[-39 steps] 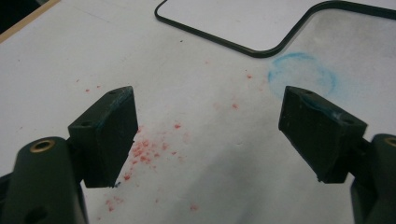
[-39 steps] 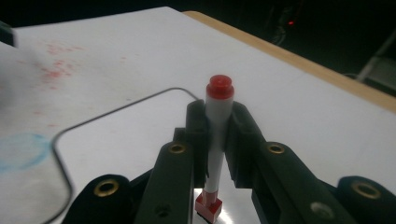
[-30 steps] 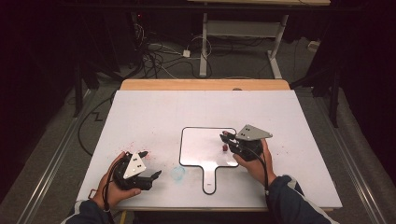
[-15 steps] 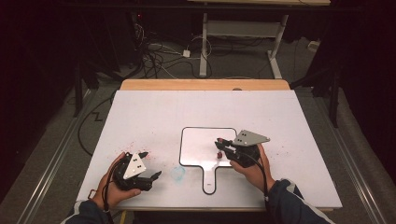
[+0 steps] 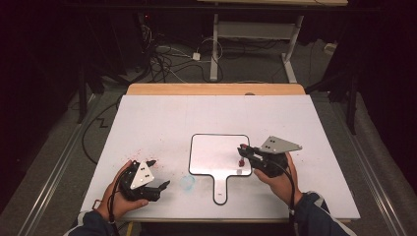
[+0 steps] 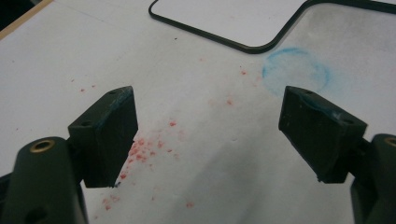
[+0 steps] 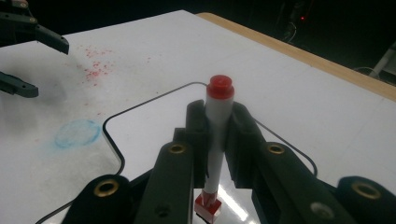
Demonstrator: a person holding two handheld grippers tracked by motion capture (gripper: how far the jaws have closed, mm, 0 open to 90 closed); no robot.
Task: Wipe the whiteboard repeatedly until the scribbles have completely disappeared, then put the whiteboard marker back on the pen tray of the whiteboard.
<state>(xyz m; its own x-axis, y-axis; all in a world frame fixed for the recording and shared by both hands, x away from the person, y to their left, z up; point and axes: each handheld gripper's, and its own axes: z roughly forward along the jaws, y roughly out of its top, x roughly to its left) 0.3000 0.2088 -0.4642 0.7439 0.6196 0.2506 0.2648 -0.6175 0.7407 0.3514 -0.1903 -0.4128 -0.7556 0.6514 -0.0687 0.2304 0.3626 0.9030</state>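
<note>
One red marker (image 7: 218, 135), now carried a bit further over the whiteboard.

Right hand-held gripper (image 5: 244, 153) has its jaws clamped tight on the marker's white barrel, red cap end up, and over the last second it drifted from the small handled whiteboard's (image 5: 211, 150) right rim toward its lower right part. I can't tell if the tip touches, so my guess is drawing comes next. Left hand-held gripper (image 5: 158, 173) hasn't budged, jaws wide open and empty on the worktop (image 5: 162, 118), near red specks (image 6: 140, 151) and a blue smudge (image 6: 295, 70).
</note>
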